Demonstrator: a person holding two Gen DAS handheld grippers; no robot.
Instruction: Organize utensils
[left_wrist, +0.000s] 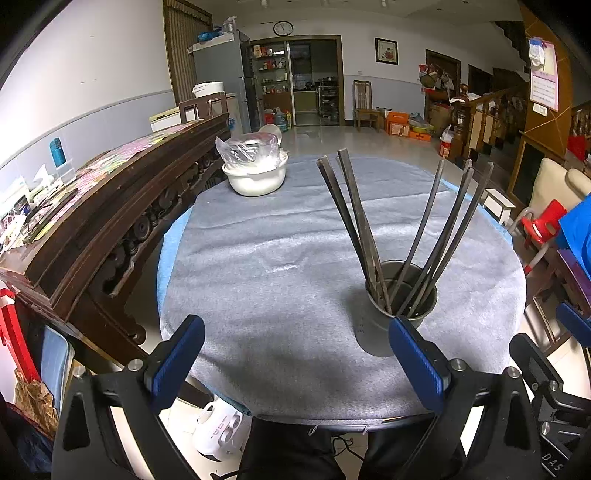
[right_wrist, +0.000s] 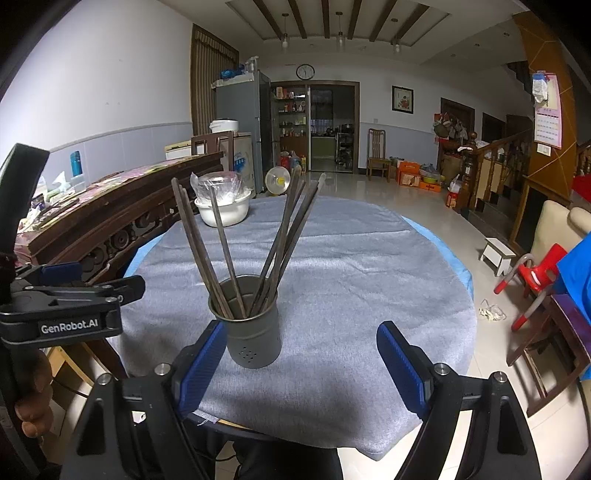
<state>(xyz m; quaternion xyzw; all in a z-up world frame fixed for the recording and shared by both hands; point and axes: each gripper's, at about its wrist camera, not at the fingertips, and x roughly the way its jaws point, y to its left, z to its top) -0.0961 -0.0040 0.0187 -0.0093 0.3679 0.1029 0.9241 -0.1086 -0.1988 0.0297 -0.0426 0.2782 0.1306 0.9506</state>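
A grey metal holder (left_wrist: 400, 295) (right_wrist: 251, 325) stands upright on the grey cloth, with several dark chopsticks (left_wrist: 354, 221) (right_wrist: 284, 240) fanned out of it. My left gripper (left_wrist: 295, 358) is open over the near edge of the table, nothing between its blue pads; its right pad (left_wrist: 417, 363) sits just in front of the holder. My right gripper (right_wrist: 303, 365) is also open and empty, with the holder just beyond its left pad (right_wrist: 203, 365). The left gripper's body (right_wrist: 66, 306) and a hand (right_wrist: 33, 398) show at the left of the right wrist view.
A white bowl (left_wrist: 256, 173) (right_wrist: 225, 210) with a plastic-wrapped container stands at the table's far left. A dark carved wooden sideboard (left_wrist: 110, 206) runs along the left. A red child's chair (right_wrist: 532, 280) and white stool (right_wrist: 498, 254) are on the floor to the right.
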